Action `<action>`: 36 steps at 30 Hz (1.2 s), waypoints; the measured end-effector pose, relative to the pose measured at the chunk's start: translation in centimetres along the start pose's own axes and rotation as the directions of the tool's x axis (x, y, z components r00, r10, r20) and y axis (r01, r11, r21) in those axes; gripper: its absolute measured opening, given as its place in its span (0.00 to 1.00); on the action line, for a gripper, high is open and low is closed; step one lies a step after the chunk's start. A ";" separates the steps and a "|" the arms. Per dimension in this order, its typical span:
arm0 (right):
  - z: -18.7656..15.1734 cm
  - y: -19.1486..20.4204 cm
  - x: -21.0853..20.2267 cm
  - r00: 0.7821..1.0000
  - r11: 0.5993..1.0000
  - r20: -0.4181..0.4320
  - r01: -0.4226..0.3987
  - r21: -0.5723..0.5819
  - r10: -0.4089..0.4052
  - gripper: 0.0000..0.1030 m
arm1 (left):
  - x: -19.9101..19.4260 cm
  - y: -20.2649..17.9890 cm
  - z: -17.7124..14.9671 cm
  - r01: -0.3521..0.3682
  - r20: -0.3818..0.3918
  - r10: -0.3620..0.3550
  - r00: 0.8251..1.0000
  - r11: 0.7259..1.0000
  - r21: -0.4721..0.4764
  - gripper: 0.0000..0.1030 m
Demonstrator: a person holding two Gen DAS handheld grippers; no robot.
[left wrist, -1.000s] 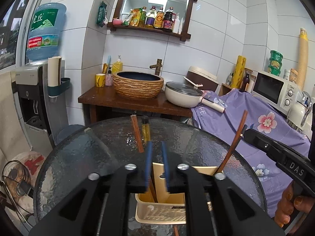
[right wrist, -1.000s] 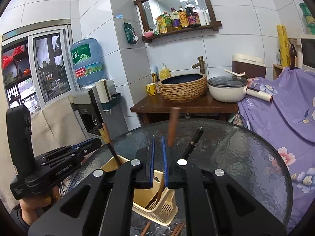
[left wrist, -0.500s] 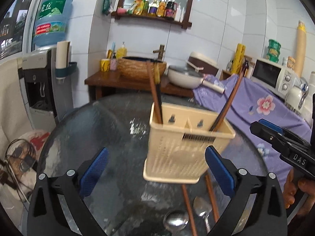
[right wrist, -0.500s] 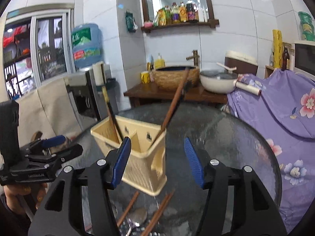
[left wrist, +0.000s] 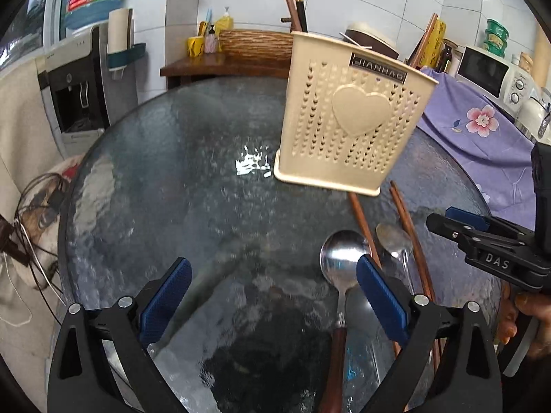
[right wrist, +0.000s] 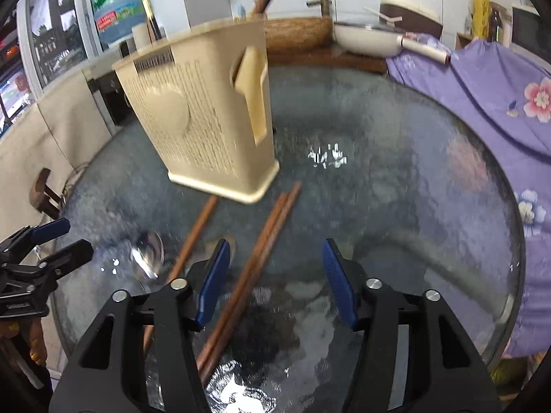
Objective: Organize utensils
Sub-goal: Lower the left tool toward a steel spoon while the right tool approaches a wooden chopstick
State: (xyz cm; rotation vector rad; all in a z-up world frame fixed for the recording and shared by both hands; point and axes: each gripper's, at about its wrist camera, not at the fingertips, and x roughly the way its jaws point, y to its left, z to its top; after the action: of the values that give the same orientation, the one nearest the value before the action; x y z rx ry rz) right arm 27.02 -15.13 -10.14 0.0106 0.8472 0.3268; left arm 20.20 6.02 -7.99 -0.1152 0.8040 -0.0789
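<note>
A beige perforated utensil holder (left wrist: 351, 117) stands on the round glass table (left wrist: 179, 186), with chopsticks standing in it; it also shows in the right wrist view (right wrist: 206, 113). On the glass in front of it lie two spoons (left wrist: 342, 258), one with a wooden handle, and several brown chopsticks (right wrist: 255, 261). My left gripper (left wrist: 272, 296) is open and empty, low over the table, its right finger beside the nearer spoon. My right gripper (right wrist: 275, 278) is open and empty above a chopstick pair. It also shows in the left wrist view (left wrist: 482, 241).
A purple flowered cloth (right wrist: 496, 103) covers something to the right of the table. Behind stand a wooden side table with a woven basin (left wrist: 255, 44) and a pot (right wrist: 365, 36), a water dispenser (left wrist: 79, 79) at left, a microwave (left wrist: 489, 72) at right.
Both grippers opened from shut, releasing the chopsticks in the holder, then drew back and dropped low toward the spoons and chopsticks lying on the glass.
</note>
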 end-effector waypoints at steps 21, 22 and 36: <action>-1.3 -2.8 0.3 0.996 0.996 -0.054 0.074 0.047 -0.072 0.45 | 0.8 -0.4 -1.2 -0.026 -0.028 0.027 0.999 1.000 0.012 0.84; -1.3 -3.2 0.1 0.997 0.996 -0.056 0.057 0.064 -0.053 0.45 | 0.7 -0.3 -1.1 -0.027 -0.027 0.028 0.999 1.000 0.008 0.84; -0.7 -1.7 1.0 0.996 0.998 -0.082 0.043 0.038 -0.040 0.40 | 1.2 -3.2 -0.8 -0.006 -0.044 0.010 0.999 0.995 0.103 0.76</action>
State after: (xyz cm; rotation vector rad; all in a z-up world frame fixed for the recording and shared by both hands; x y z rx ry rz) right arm 27.62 -16.49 -11.55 0.0169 0.9328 0.2729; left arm 20.32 2.67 -8.97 -0.0134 0.8430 -0.1154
